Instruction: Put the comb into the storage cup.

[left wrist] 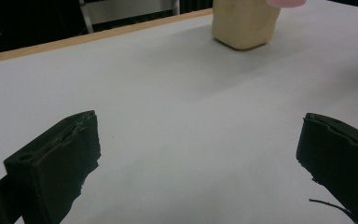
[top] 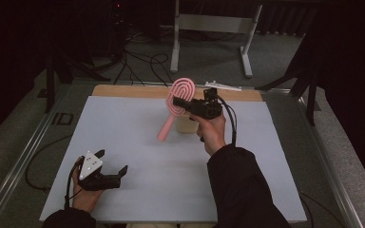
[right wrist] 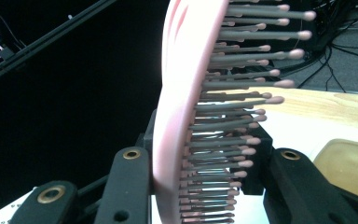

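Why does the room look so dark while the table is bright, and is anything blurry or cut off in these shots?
High view: light falls on the white table while the surroundings sink into black; the pink hairbrush looks soft. Right gripper view: the brush sits very close and runs off the top edge, its bristles fairly sharp, with a black backdrop. Left gripper view: the beige block is cropped at the top and slightly soft.

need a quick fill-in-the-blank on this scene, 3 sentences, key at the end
1. The right gripper is shut on a pink ____.
2. The left gripper rests low near the table's front edge with its jaws ____.
3. The beige block stands on the ____ table.

Missing words: hairbrush; open; white
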The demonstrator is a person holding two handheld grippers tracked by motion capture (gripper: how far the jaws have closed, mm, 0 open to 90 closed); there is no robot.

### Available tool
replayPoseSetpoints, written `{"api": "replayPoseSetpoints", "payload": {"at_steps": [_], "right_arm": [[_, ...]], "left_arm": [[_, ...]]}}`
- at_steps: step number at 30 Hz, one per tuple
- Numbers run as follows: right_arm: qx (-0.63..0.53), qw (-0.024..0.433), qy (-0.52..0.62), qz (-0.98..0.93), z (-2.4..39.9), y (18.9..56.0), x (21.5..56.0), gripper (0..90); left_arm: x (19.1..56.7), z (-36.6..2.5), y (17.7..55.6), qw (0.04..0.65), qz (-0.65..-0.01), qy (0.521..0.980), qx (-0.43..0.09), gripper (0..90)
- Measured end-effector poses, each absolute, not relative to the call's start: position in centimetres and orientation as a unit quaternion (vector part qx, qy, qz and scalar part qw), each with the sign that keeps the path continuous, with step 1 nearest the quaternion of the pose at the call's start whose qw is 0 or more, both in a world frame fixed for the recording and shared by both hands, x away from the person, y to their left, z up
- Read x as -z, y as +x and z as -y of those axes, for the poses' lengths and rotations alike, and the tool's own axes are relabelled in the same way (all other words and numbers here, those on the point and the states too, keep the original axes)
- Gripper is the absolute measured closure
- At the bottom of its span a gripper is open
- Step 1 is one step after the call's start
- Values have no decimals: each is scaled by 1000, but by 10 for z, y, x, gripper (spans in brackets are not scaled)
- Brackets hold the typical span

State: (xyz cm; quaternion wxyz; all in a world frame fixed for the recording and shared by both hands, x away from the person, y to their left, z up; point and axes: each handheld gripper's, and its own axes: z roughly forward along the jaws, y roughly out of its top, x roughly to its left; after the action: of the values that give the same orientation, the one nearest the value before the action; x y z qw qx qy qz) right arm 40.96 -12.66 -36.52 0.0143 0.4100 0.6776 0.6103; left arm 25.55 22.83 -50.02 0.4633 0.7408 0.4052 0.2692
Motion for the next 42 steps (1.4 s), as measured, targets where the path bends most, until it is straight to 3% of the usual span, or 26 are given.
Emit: {"api": "replayPoseSetpoints", "payload": {"at_steps": [42], "right_arm": [[-620, 41, 443, -646, 140, 432, 355, 638]], "left_arm": [[500, -229, 256, 461, -406, 741, -270, 2]]}}
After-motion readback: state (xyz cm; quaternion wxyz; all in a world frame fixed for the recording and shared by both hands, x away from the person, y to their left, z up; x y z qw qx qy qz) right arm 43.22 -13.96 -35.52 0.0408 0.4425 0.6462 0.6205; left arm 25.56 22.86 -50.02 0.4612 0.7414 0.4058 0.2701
